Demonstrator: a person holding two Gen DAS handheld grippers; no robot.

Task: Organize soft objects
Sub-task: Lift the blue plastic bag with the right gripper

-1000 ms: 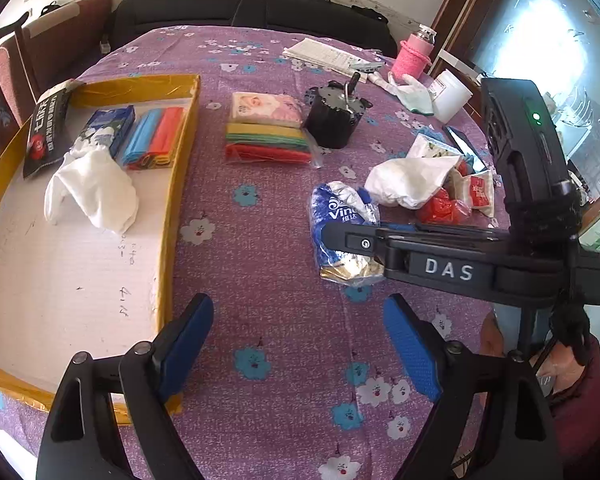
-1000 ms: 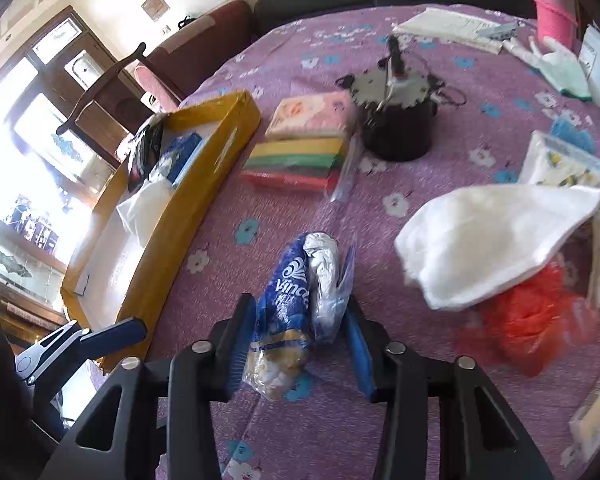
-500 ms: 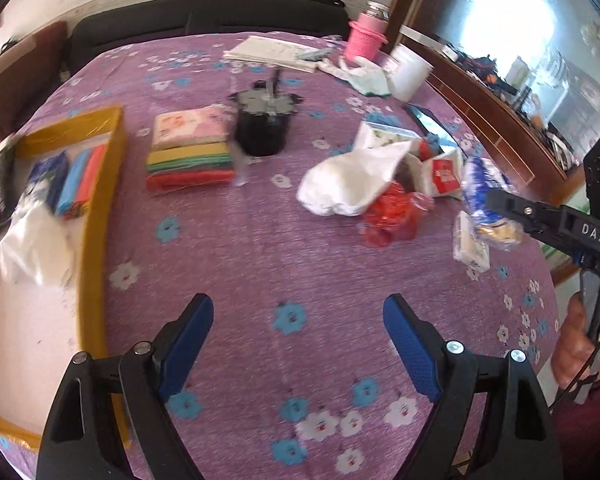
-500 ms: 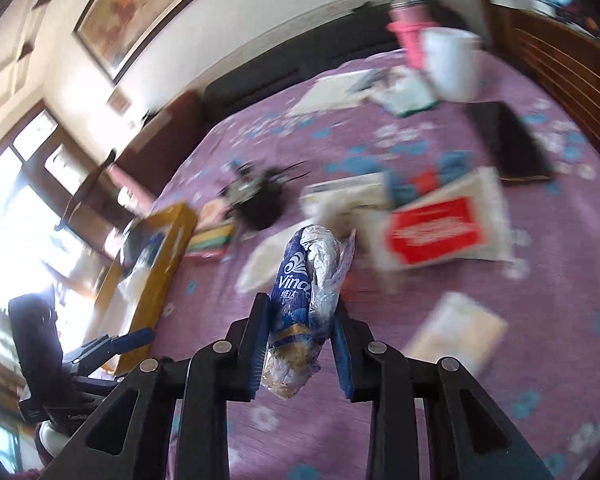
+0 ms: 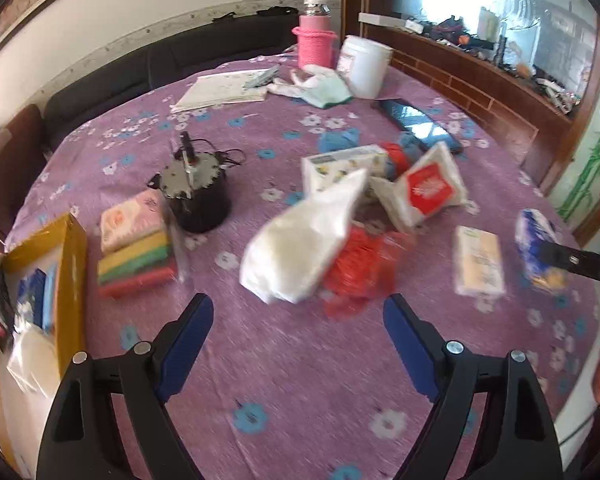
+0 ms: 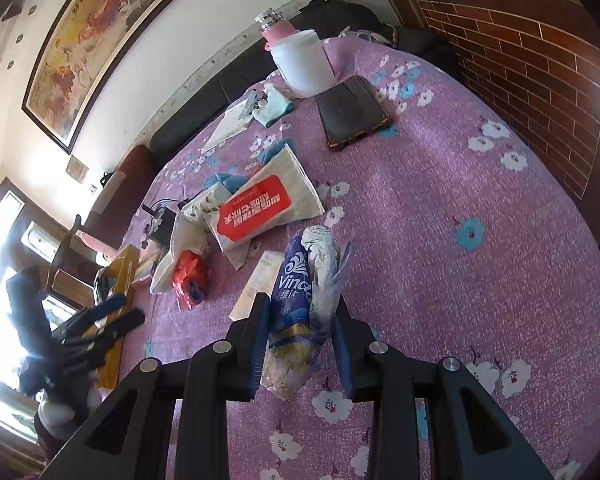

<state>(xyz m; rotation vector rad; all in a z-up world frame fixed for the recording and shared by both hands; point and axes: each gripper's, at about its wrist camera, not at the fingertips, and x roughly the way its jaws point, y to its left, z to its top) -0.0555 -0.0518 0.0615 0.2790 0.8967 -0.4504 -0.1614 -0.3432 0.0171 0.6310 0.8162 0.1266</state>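
Observation:
My right gripper (image 6: 300, 340) is shut on a blue Vinda tissue pack (image 6: 300, 300) and holds it above the right side of the purple table; the pack also shows in the left wrist view (image 5: 538, 248). My left gripper (image 5: 298, 340) is open and empty above the table's near side. Ahead of it lie a white cloth (image 5: 304, 244), a red plastic bag (image 5: 360, 268), a red-labelled tissue pack (image 5: 426, 190) and a small cream pack (image 5: 478, 262). A stack of coloured cloths (image 5: 136, 264) lies beside the yellow tray (image 5: 74, 240).
A black pot (image 5: 198, 200) stands mid-table. A phone (image 6: 352, 112), white tub (image 6: 304, 62), pink bottle (image 5: 314, 42) and papers (image 5: 224, 88) sit at the far side. A wooden cabinet (image 6: 540, 60) borders the right edge.
My right gripper has lifted the blue tissue pack and carried it to the right side of the table. My left gripper has swung right, away from the tray, staying open.

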